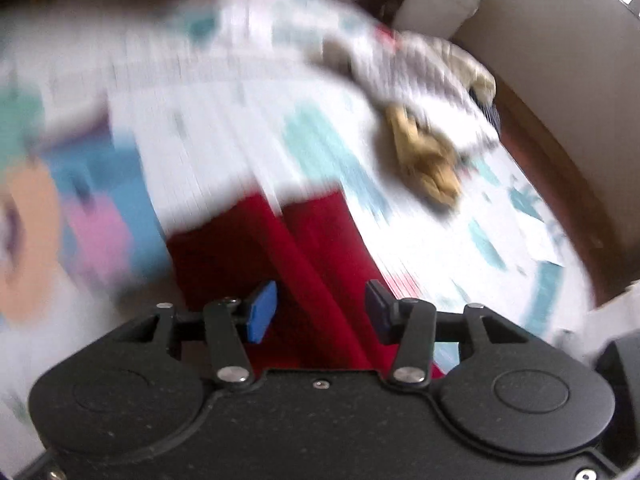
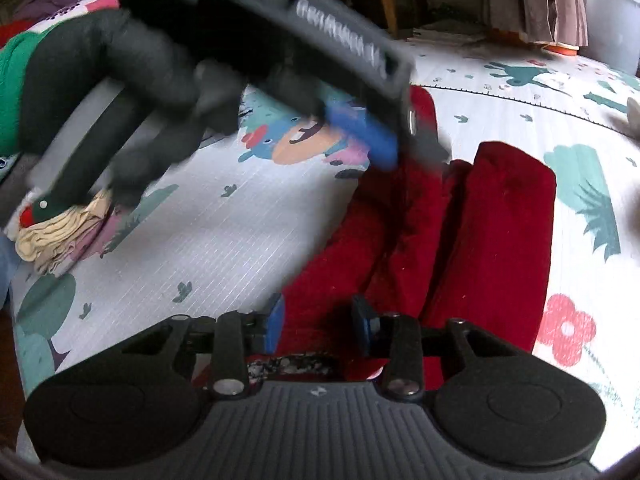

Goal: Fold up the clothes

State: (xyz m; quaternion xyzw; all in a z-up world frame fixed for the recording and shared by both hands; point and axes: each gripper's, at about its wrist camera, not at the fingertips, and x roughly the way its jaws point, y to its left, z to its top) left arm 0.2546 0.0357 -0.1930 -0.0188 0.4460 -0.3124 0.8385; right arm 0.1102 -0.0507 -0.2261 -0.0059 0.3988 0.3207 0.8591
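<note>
A dark red garment (image 1: pixel 312 248) lies folded into long strips on a white play mat (image 1: pixel 224 148) printed with cartoons. My left gripper (image 1: pixel 320 312) hovers over its near end, blue pads apart and nothing pinched; the view is blurred. In the right wrist view the red garment (image 2: pixel 480 240) runs up the middle of the mat (image 2: pixel 224 232). My right gripper (image 2: pixel 320 322) sits at its near edge, jaws apart with red cloth between the pads. The left gripper (image 2: pixel 404 148), held by a black-gloved hand (image 2: pixel 132 92), hangs over the garment's far end.
A heap of striped grey-white and tan clothes (image 1: pixel 420 120) lies on the mat's far right, near wooden floor (image 1: pixel 560 168). Folded beige cloths (image 2: pixel 56 236) and a green cloth (image 2: pixel 12 80) sit at the mat's left. A grey tub (image 2: pixel 608 12) stands beyond the mat.
</note>
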